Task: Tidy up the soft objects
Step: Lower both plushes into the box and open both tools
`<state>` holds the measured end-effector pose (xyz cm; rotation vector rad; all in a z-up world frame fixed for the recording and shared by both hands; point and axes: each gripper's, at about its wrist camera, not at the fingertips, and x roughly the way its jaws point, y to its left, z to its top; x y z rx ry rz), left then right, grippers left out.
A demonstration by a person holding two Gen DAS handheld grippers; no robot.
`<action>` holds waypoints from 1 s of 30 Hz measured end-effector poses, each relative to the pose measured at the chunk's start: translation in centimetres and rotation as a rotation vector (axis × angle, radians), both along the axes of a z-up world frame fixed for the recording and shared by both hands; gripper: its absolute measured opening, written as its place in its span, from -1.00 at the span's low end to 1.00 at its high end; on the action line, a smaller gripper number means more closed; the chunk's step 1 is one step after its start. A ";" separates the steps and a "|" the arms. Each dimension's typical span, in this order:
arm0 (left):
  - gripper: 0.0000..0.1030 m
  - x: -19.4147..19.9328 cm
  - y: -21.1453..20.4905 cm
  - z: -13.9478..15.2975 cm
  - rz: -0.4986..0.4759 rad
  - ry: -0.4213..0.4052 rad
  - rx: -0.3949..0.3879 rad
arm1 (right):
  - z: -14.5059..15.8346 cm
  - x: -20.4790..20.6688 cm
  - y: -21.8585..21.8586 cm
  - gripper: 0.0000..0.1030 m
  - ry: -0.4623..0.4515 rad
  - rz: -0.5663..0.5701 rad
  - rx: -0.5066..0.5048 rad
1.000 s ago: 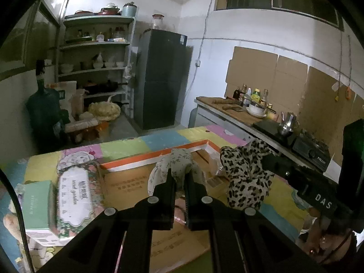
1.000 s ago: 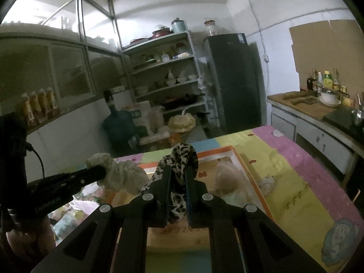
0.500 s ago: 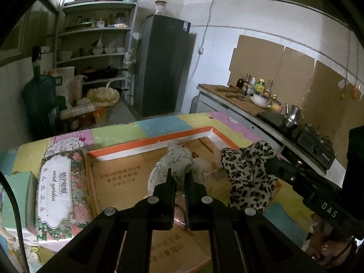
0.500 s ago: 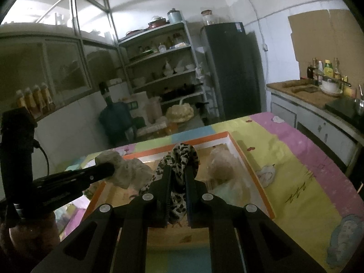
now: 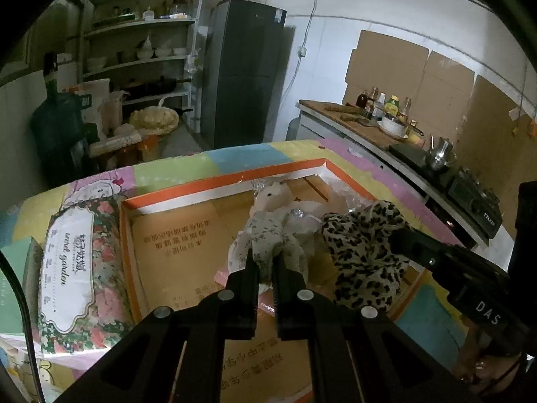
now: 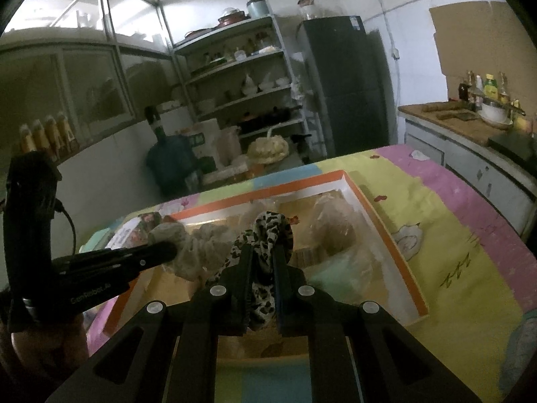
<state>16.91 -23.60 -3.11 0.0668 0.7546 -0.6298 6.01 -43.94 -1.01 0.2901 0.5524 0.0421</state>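
Note:
My left gripper [image 5: 265,262] is shut on a pale floral cloth toy [image 5: 268,231] and holds it over the shallow cardboard box with an orange rim [image 5: 214,181]. My right gripper [image 6: 261,255] is shut on a leopard-print cloth [image 6: 268,228], held over the same box [image 6: 382,221]. The leopard cloth [image 5: 365,245] hangs just right of the floral toy in the left wrist view. The floral toy [image 6: 191,248] shows left of the leopard cloth in the right wrist view. Clear-bagged soft items [image 6: 332,228] lie in the box's right part.
A floral tissue pack [image 5: 74,268] and a green box [image 5: 16,285] lie left of the cardboard box on the patchwork table cover [image 6: 453,252]. A counter with a stove and bottles [image 5: 419,141] runs along the right. Shelves and a fridge [image 5: 245,67] stand beyond.
Both grippers have lowered toward the box with their cloths, and the box now fills more of each view. The two cloths hang closer to the box floor.

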 end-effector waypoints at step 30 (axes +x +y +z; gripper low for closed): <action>-0.70 1.5 -0.2 -2.1 0.029 0.062 -0.001 | -1.1 0.8 -0.6 -0.50 0.038 -0.005 0.009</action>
